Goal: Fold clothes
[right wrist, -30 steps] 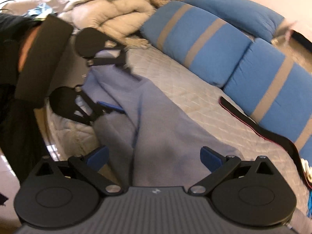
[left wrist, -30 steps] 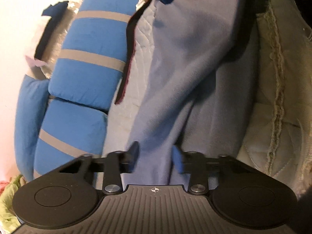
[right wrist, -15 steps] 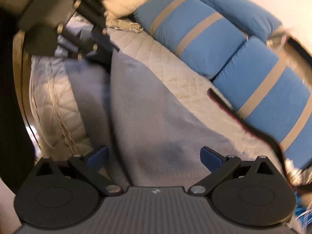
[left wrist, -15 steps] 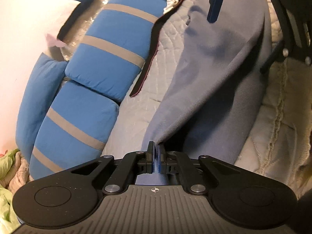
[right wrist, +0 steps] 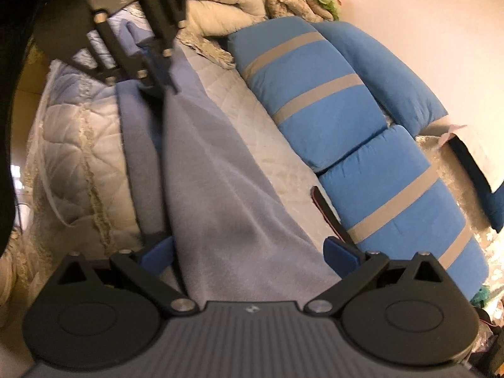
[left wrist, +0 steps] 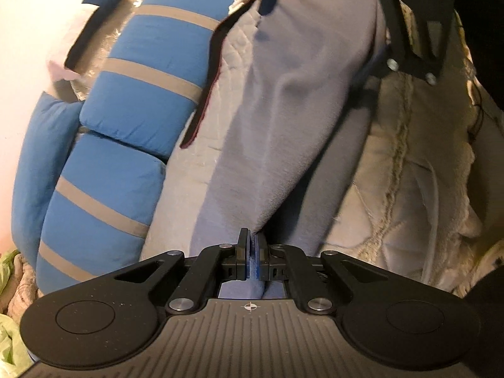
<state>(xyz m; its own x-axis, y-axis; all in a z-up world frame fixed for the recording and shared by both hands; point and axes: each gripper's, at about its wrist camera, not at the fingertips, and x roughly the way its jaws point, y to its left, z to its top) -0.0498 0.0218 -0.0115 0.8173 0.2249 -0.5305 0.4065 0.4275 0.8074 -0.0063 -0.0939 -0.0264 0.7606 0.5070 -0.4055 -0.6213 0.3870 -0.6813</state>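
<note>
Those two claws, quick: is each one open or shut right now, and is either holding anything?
Left claw: shut on an edge of the grey-blue fleece garment.
Right claw: open, astride the garment, gripping nothing.

No readable words, brand names or numbers appear in either view. The only marks are small emblems moulded on the ribbed grey bodies of the tools: a tiny crosshair-in-circle sign on the left gripper (left wrist: pixel 251 253), low in the middle of the left wrist frame, and a small pale logo on the right gripper (right wrist: pixel 250 253), too small to make out.
</note>
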